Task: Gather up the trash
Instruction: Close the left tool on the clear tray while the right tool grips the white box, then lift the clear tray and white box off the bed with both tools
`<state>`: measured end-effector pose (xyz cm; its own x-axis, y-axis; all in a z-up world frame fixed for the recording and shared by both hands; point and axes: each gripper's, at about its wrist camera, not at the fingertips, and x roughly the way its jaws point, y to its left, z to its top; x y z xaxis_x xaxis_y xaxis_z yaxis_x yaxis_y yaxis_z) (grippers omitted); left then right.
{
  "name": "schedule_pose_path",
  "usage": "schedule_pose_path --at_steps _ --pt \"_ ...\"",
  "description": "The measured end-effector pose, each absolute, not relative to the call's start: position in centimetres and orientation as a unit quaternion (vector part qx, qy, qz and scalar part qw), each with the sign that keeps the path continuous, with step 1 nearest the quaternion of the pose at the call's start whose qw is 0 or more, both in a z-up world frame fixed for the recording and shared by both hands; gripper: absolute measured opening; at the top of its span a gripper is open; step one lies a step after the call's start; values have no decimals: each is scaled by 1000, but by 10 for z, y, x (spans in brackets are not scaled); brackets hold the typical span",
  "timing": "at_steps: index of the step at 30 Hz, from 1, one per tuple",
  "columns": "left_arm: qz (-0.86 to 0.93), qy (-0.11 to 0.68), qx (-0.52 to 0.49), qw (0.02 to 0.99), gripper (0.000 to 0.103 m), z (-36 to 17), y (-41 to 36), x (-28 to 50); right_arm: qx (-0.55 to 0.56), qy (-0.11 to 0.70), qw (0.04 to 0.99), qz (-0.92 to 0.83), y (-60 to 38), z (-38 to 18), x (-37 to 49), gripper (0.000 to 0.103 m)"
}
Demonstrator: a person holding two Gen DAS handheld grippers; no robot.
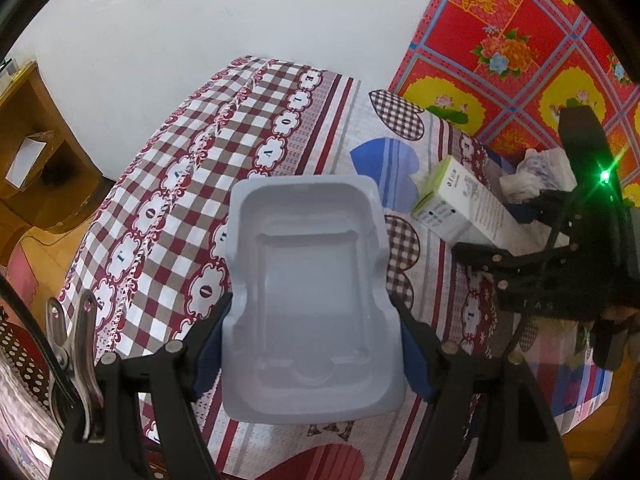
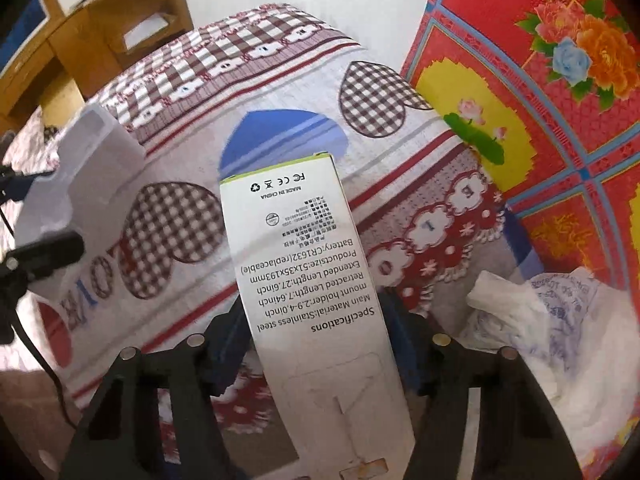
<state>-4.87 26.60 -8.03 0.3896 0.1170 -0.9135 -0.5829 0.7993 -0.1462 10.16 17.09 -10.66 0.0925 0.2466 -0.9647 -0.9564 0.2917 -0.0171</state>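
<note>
Left claw (image 1: 312,344) grips the white tray (image 1: 308,280); right claw (image 2: 316,344) straddles the carton (image 2: 304,264).

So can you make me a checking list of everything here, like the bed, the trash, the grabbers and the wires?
Surface: a bed sheet with checks, hearts and letters covers the bed.
Job's things: a white plastic tray, a printed cardboard box, and a crumpled plastic bag lying on the sheet.
Clutter: a metal clip at the lower left edge.
Grippers: the left gripper is shut on the tray; the box lies between the fingers of the right gripper, but whether they press on it cannot be told.
Cables: a black cable hangs by the left gripper.
Surroundings: a white wall, a wooden shelf, a red flowered blanket.
</note>
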Motion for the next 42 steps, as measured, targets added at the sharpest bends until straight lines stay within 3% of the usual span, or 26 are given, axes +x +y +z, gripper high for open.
schedule_pose_path --at_steps 19,42 --pt "248 493 -230 802 77 -67 250 -74 -235 476 690 492 119 -12 60 58" --pt "189 482 -192 834 77 -31 125 -67 -140 523 729 419 -37 9 49 58"
